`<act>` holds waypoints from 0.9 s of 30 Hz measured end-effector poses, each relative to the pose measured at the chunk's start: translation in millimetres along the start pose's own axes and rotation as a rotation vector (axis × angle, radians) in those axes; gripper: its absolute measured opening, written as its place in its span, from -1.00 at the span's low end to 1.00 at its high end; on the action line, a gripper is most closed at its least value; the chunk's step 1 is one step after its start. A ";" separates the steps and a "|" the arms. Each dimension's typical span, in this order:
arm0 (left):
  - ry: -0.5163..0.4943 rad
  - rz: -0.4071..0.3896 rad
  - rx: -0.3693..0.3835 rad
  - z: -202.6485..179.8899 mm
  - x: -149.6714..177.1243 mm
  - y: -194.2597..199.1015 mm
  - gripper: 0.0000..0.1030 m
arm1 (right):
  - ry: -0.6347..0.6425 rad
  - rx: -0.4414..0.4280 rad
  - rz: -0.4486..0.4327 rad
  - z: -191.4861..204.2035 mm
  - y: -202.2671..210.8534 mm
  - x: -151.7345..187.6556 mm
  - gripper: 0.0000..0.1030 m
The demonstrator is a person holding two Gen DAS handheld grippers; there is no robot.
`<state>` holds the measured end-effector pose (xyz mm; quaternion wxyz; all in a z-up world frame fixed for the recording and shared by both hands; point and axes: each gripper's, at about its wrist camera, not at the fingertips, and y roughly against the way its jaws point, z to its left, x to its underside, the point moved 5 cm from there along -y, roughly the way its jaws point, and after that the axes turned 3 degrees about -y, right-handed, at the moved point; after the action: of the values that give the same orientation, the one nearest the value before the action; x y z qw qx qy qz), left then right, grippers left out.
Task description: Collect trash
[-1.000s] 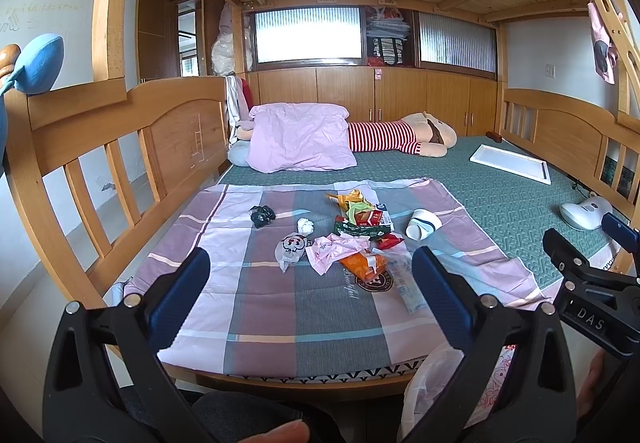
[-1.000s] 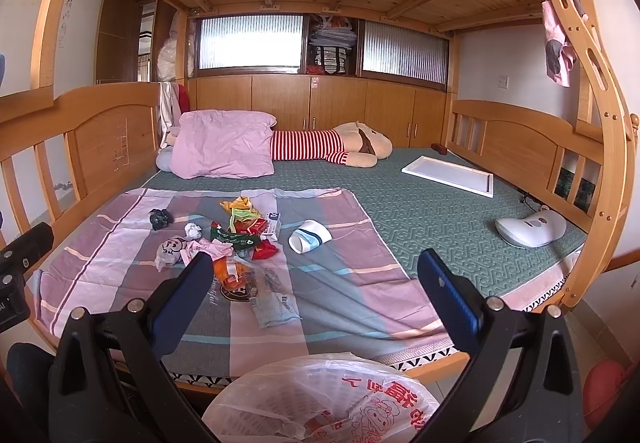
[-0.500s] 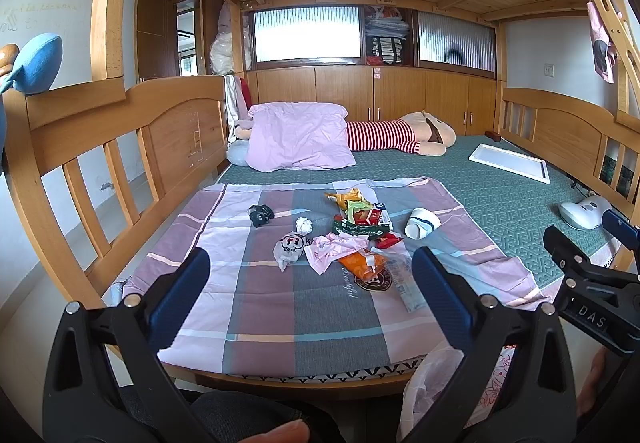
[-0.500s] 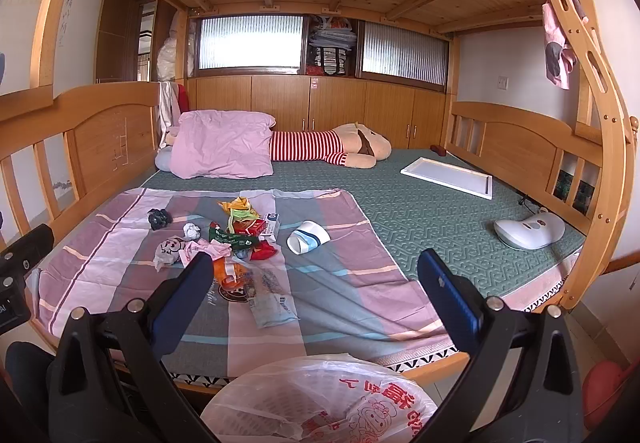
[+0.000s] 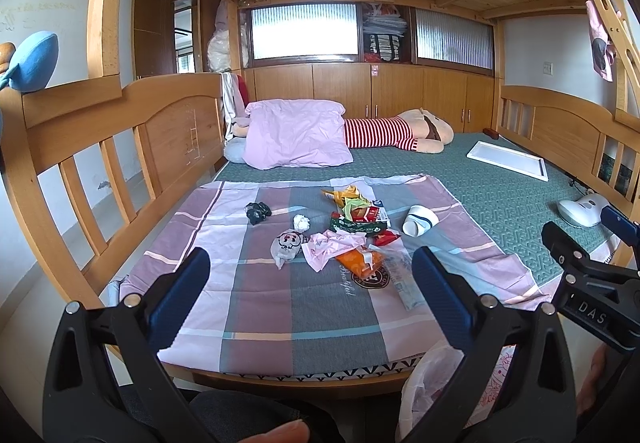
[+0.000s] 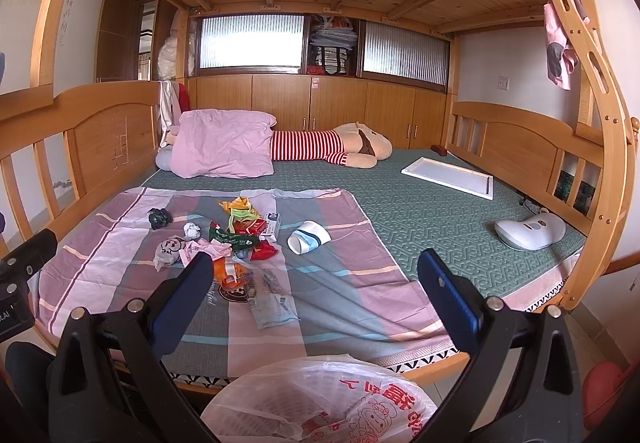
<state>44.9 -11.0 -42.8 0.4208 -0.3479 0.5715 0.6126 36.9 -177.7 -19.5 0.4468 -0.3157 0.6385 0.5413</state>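
A heap of trash lies on the striped sheet (image 5: 256, 303): a black wad (image 5: 257, 211), a white paper ball (image 5: 301, 222), a grey printed bag (image 5: 286, 245), a pink wrapper (image 5: 332, 249), an orange packet (image 5: 362, 261), a green-and-red packet (image 5: 356, 223), a clear wrapper (image 6: 272, 305) and a tipped white cup (image 5: 419, 219). My left gripper (image 5: 310, 293) stands open at the bed's near edge, short of the heap. My right gripper (image 6: 314, 295) is open too, with nothing between its fingers. A white plastic bag (image 6: 320, 403) with red print hangs open below it.
A pink pillow (image 5: 298, 133) and a striped plush toy (image 5: 396, 131) lie at the back of the green mattress. A white board (image 5: 508, 159) and a white device (image 6: 530, 231) rest to the right. Wooden rails (image 5: 100, 147) border both sides of the bed.
Both grippers have crept slightly forward toward the bed; nothing was picked up and the trash lies as before.
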 end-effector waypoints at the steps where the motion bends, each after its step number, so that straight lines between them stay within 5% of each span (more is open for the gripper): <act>1: 0.000 0.002 0.000 -0.6 1.2 -0.5 0.95 | 0.000 -0.001 0.000 -0.1 0.0 0.2 0.94; 10: -0.010 0.027 0.013 -0.8 -1.4 -10.0 0.95 | -0.002 0.008 0.012 -1.9 -3.5 0.5 0.94; 13: -0.011 0.028 -0.045 14.7 -3.3 -25.2 0.95 | -0.015 -0.055 0.131 -2.9 -24.1 7.6 0.94; 18: 0.112 0.168 -0.088 85.3 7.9 -100.8 0.93 | -0.007 -0.166 0.263 -7.7 -68.6 9.5 0.87; 20: 0.174 0.218 -0.111 115.4 14.1 -137.0 0.58 | 0.020 -0.152 0.281 -5.3 -87.3 3.7 0.43; 23: 0.218 0.309 -0.100 143.1 27.0 -196.9 0.16 | 0.042 -0.163 0.335 8.1 -130.9 -4.6 0.30; 27: 0.237 0.407 -0.096 167.8 48.5 -268.8 0.15 | 0.059 -0.253 0.444 60.2 -207.4 -4.6 0.30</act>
<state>280.0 159.4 -178.7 0.2014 -0.3146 0.6455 0.6661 236.4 -164.0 -101.0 0.2554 -0.2369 0.6321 0.6921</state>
